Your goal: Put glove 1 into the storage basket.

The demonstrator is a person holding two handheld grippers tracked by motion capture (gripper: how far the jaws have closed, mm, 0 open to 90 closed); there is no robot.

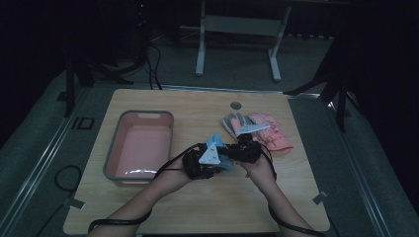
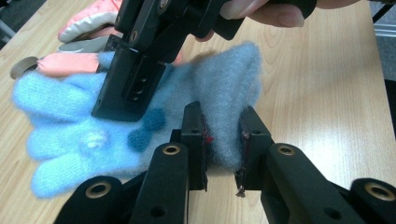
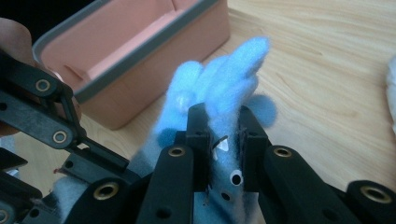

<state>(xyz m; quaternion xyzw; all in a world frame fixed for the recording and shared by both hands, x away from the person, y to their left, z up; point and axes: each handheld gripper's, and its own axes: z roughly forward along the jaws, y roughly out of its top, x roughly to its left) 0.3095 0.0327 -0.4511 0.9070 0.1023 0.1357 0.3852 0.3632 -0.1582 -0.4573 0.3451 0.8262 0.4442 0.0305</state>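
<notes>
Glove (image 2: pixel 93 135), blue and fuzzy, hangs above the counter (image 1: pixel 197 197) between both tongs: left tongs (image 2: pixel 223 140) clamp its cuff, right tongs (image 3: pixel 223 135) clamp its finger end. Pink bin (image 1: pixel 138 143) lies left, nearer the left tongs.

The fuzzy light-blue knit glove (image 2: pixel 84 135) carries darker blue round spots and one whitish patch; its cuff end looks greyer blue. Just beside the glove lies a salmon-pink glove (image 1: pixel 272 136) with a grey-and-white striped glove (image 1: pixel 236 123), though the dim high view makes those stripes uncertain. On the blue glove's other side stands a pink plastic tub (image 3: pixel 140 51) with a grey rim. Under the glove, the pale wooden tabletop (image 2: pixel 322 93) shows fine grain lines.
</notes>
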